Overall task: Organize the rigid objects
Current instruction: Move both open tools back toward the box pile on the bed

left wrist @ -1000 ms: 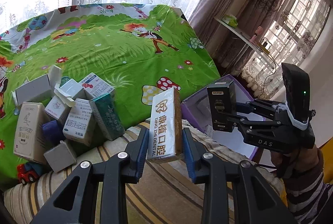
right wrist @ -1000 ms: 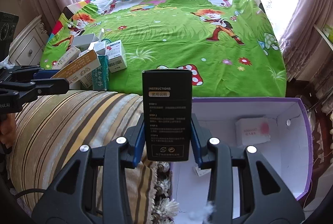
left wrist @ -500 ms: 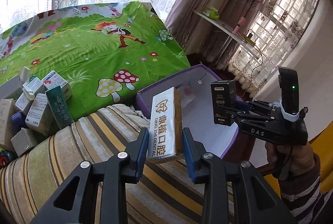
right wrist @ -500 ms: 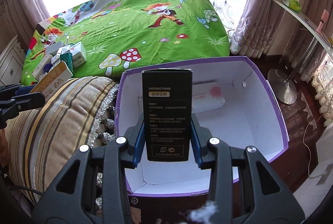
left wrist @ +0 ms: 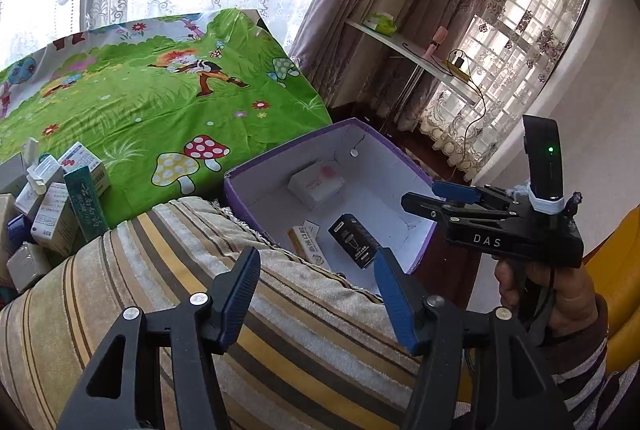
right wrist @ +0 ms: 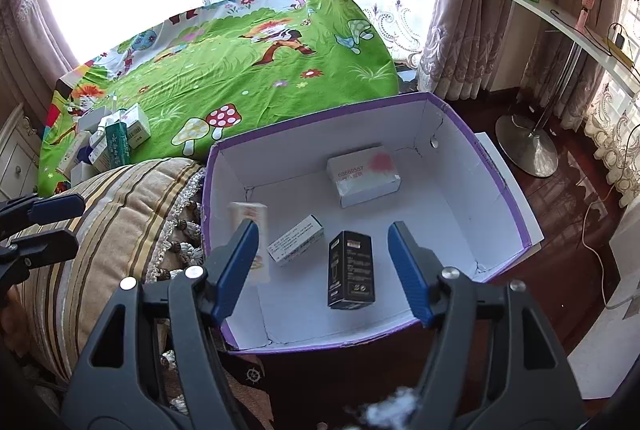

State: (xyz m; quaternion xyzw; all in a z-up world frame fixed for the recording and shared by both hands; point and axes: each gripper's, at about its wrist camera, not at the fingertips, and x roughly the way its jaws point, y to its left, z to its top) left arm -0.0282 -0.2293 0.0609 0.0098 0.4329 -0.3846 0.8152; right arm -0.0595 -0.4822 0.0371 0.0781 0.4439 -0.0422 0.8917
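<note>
Four small cartons now sit inside my purple-rimmed white cardboard box (right wrist: 500,186): the black carton (right wrist: 351,272), the tall white-and-gold carton (right wrist: 256,226) and two white ones. A heap of cartons (left wrist: 52,206) waits on the green cartoon bedsheet (left wrist: 160,110). My left gripper (left wrist: 316,282) and right gripper (right wrist: 322,266) tilt down over the box, jaws opening, nothing pinched.

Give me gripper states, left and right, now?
Left gripper: jaws opening, nothing between them.
Right gripper: jaws opening, black box released into the purple bin.
</note>
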